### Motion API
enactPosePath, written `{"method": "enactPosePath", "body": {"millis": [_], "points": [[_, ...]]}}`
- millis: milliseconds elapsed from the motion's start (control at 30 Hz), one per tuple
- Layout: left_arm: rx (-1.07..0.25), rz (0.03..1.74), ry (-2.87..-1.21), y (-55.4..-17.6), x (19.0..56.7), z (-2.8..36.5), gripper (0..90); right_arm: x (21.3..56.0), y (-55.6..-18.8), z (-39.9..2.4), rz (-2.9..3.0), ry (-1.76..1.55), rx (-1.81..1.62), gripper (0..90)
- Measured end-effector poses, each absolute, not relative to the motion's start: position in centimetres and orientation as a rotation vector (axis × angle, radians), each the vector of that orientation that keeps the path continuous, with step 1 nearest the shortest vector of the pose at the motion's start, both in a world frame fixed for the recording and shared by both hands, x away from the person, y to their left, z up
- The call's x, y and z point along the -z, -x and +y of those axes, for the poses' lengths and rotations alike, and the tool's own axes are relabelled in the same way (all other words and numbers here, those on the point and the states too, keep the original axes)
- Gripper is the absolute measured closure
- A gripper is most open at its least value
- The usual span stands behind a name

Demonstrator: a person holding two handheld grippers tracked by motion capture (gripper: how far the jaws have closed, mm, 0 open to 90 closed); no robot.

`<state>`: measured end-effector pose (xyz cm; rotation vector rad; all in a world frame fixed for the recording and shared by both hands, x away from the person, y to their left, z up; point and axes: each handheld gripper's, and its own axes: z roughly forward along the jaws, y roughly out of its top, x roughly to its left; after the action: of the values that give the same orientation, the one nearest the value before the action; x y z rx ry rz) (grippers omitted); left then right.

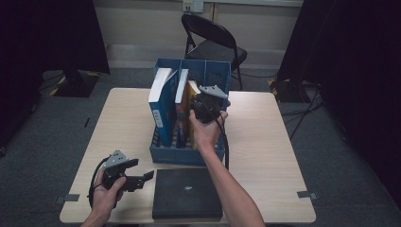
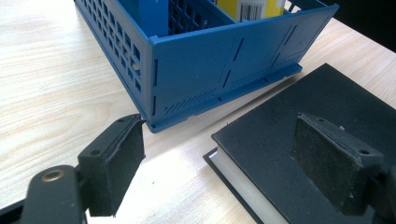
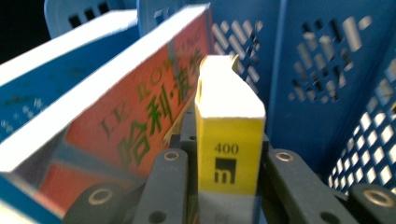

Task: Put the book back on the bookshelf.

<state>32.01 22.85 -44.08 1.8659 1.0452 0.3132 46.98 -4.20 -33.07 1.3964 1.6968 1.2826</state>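
Observation:
A blue slotted crate [image 1: 187, 156] stands mid-table with three books upright in it. My right gripper [image 1: 207, 105] reaches into its right side from above and is shut on the spine of a thin yellow book [image 3: 229, 140], its jaws pressing on both sides of it [image 3: 229, 186]. Left of that lean an orange-red book [image 3: 130, 116] and a blue book [image 1: 161, 101]. A black book [image 1: 187, 191] lies flat in front of the crate. My left gripper [image 1: 142, 169] rests open at the front left, one pad [image 2: 327, 158] over the black book's corner [image 2: 280, 140], the other over bare table.
The crate's front corner [image 2: 154, 84] is just beyond the left gripper's jaws. Bare wooden table [image 1: 265, 132] lies right and left of the crate. A black folding chair [image 1: 213, 38] stands behind the table. Dark curtains hang on both sides.

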Motion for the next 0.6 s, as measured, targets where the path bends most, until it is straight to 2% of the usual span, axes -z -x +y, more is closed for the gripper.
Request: {"method": "enactPosePath", "body": {"millis": [200, 467, 600], "points": [[-0.312, 1.045, -1.869, -32.0, 44.1, 22.8, 17.3, 32.6, -47.0, -4.1, 1.617, -1.312, -1.335, 75.7], [-0.314, 1.042, -1.87, -32.0, 44.2, 22.9, 17.3, 34.8, -47.1, -4.2, 1.628, -1.3, -1.354, 75.0], [-0.315, 1.041, -1.867, -31.9, 44.1, 22.8, 17.3, 34.9, -46.4, -4.4, 1.671, -1.288, -1.393, 70.2]]}}
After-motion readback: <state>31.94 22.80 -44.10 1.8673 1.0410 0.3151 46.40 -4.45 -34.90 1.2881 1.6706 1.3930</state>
